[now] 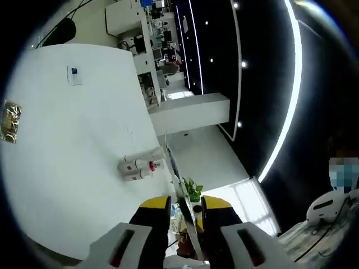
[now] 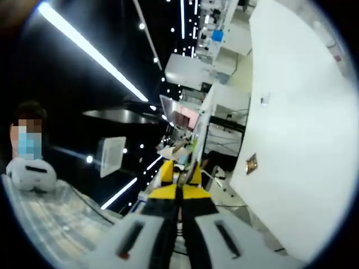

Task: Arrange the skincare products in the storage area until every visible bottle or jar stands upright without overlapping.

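A small cluster of white skincare bottles (image 1: 138, 166), one with a red cap, rests on the white table surface (image 1: 73, 157), packed close together; the view is rolled, so I cannot tell whether they stand or lie. My left gripper (image 1: 185, 208) is open, its yellow-tipped jaws apart with nothing between them, held off the table's edge and short of the bottles. In the right gripper view, my right gripper (image 2: 180, 178) has its yellow jaws pressed together with nothing in them, beside the same white table (image 2: 297, 145).
A gold foil packet (image 1: 10, 120) (image 2: 251, 163) and a small white card (image 1: 74, 74) lie on the table. A green plant (image 1: 192, 189) sits near its edge. Office desks (image 1: 147, 50), dark ceiling light strips (image 2: 95, 56) and a person holding a white device (image 2: 31, 174) lie beyond.
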Demonstrator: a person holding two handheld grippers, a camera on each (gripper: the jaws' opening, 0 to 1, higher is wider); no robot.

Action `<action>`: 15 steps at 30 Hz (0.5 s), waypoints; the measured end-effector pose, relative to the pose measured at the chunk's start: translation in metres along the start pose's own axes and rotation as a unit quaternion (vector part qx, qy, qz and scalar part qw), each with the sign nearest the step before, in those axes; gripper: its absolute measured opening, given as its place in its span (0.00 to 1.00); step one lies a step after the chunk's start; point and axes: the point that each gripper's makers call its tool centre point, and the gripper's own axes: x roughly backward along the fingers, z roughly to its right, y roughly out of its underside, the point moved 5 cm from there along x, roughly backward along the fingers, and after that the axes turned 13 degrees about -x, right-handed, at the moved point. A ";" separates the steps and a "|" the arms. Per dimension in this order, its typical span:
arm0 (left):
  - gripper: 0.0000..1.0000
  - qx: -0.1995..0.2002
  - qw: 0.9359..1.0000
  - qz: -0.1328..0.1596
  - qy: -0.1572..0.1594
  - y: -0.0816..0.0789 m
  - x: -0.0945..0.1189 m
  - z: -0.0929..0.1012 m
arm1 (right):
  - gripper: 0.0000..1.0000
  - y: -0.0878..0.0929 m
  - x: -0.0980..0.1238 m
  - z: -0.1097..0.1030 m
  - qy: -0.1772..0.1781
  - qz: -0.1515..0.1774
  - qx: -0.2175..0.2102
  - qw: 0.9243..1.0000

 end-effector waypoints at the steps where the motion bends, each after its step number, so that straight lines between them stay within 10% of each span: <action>1: 0.33 -0.002 1.000 0.002 -0.006 0.000 0.002 -0.002 | 0.00 -0.003 0.000 0.001 0.002 0.002 0.001 1.000; 15: 0.46 -0.025 0.995 0.042 -0.085 0.024 0.032 -0.015 | 0.00 -0.054 -0.001 0.032 0.046 0.034 0.008 0.998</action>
